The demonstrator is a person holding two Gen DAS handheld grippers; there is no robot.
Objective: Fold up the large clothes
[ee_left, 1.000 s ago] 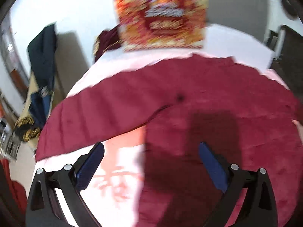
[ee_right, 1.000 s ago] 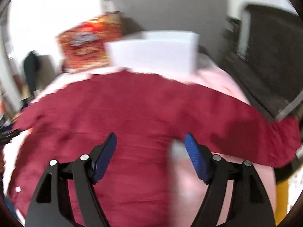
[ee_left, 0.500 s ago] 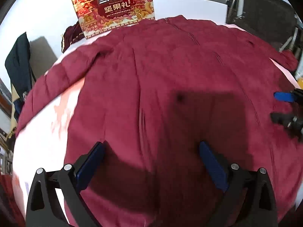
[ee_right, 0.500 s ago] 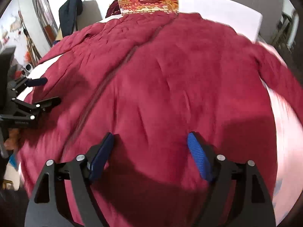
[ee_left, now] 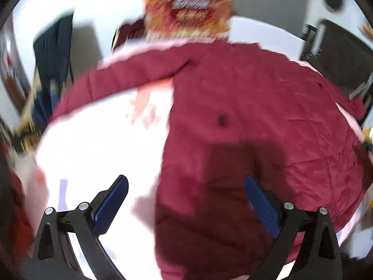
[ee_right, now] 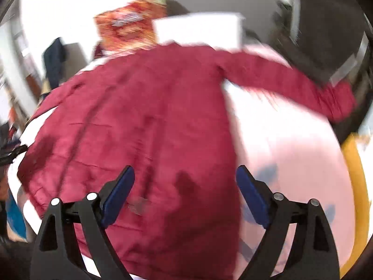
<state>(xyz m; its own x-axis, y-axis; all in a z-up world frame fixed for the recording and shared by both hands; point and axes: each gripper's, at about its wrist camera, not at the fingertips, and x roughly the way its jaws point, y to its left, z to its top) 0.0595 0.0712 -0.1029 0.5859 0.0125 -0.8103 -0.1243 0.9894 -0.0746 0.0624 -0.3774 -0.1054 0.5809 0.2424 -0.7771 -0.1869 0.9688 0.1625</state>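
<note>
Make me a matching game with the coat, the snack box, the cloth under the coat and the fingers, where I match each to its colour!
Things:
1. coat
2. snack box
3. cloth under the coat
4. fingers

Colours:
A. blue pads on black arms
B. pale pink
C. dark red
D. red and gold print

Pairs: 1-C, 2-D, 3-B, 4-A
</note>
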